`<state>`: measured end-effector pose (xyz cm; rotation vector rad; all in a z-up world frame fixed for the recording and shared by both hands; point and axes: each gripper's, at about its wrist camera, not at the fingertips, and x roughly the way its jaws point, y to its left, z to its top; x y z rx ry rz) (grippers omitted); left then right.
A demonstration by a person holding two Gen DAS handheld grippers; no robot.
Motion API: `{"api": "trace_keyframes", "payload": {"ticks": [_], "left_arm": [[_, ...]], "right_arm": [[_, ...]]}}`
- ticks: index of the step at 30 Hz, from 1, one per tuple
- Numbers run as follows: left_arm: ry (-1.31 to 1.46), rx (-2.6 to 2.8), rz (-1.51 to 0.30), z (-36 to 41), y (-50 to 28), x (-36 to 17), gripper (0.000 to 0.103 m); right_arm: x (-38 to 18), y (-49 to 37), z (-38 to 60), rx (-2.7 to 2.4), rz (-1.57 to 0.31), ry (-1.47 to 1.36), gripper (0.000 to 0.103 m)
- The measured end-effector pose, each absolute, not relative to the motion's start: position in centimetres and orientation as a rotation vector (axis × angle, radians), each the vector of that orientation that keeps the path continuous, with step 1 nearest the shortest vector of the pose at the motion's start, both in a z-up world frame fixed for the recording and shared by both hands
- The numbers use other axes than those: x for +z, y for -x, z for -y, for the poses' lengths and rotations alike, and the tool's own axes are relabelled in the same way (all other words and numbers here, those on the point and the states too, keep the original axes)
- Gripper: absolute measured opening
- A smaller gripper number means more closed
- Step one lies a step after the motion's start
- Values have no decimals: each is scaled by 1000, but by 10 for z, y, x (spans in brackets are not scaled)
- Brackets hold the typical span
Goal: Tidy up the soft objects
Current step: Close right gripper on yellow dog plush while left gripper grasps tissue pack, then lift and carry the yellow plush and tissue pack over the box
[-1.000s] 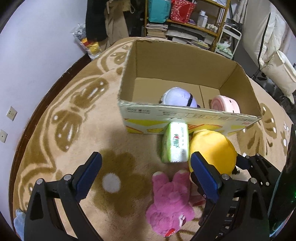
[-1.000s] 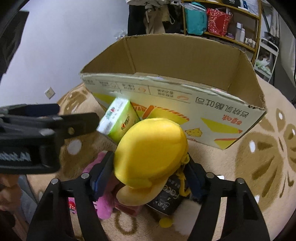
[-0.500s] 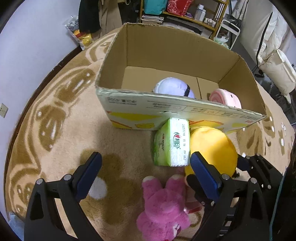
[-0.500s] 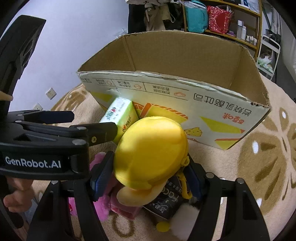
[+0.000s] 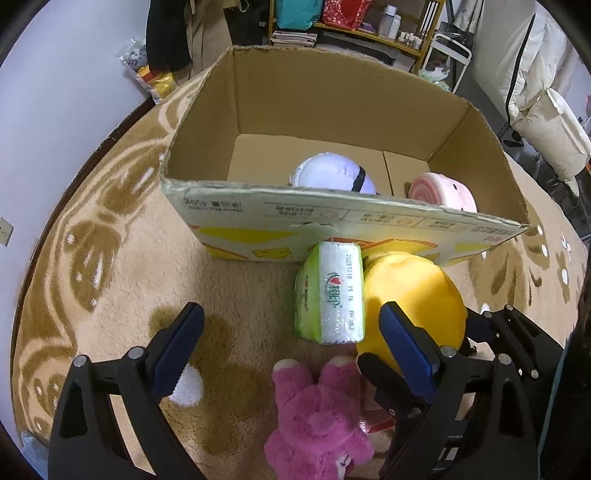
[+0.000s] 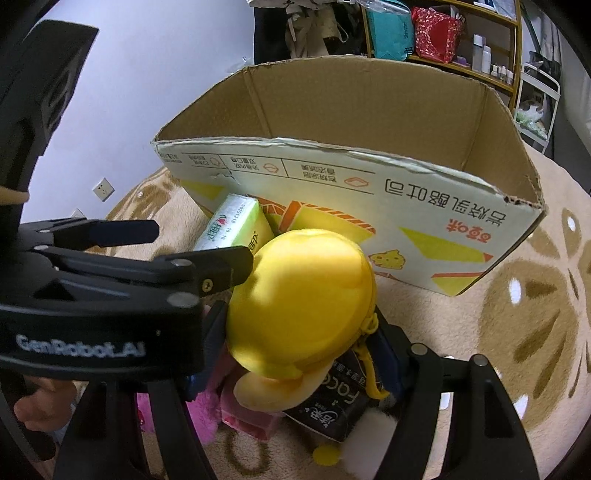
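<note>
- Our right gripper (image 6: pixel 303 354) squeezes the yellow plush (image 6: pixel 299 302), which sits at 6 o'clock of the cardboard box (image 5: pixel 343 218).
- Our left gripper (image 5: pixel 291 347) is wide open, holding nothing.
- We should lift the plush high over the box wall, then let go gently.

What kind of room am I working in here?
Most likely a lived-in home room: a patterned carpet on the floor, cluttered wooden shelves at the back, and coats hanging by the wall.
</note>
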<state>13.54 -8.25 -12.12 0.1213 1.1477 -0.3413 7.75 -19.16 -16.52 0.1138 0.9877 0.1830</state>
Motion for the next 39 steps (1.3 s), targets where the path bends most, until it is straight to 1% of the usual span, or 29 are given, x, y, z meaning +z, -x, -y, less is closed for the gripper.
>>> {"api": "trace_keyframes", "payload": {"ticks": [2, 4, 6, 8, 10, 12, 14, 15, 16, 19, 25, 33, 39], "left_arm": [[-118, -340, -1157, 82, -136, -124, 85], [-106, -342, -1164, 82, -137, -125, 77], [-94, -347, -1162, 81, -137, -125, 66], [-79, -358, -1167, 80, -137, -126, 59], [-56, -373, -1177, 80, -136, -128, 58], [-40, -374, -1184, 80, -136, -129, 53], [-23, -388, -1189, 79, -135, -130, 41], [-16, -393, -1191, 79, -135, -130, 32], [-14, -395, -1193, 79, -135, -130, 29], [-43, -402, -1193, 83, -132, -131, 27], [-109, -383, -1125, 87, -116, -119, 26], [-64, -325, -1025, 63, -94, -82, 26], [-86, -293, -928, 53, -81, -47, 26]], "right_arm": [[-165, -77, 192, 183, -988, -112, 76], [-165, -77, 192, 182, -988, -109, 76], [-165, -78, 192, 182, -988, -108, 76], [-165, -78, 192, 182, -987, -108, 76], [-165, -77, 191, 183, -987, -102, 75], [-164, -76, 191, 179, -985, -95, 74], [-163, -75, 191, 175, -982, -102, 73], [-161, -74, 192, 173, -979, -107, 73], [-159, -72, 194, 171, -972, -113, 73], [-154, -68, 199, 158, -956, -132, 72], [-140, -56, 208, 135, -916, -159, 72], [-111, -38, 216, 119, -828, -173, 72], [-81, -23, 218, 113, -721, -147, 72]]}}
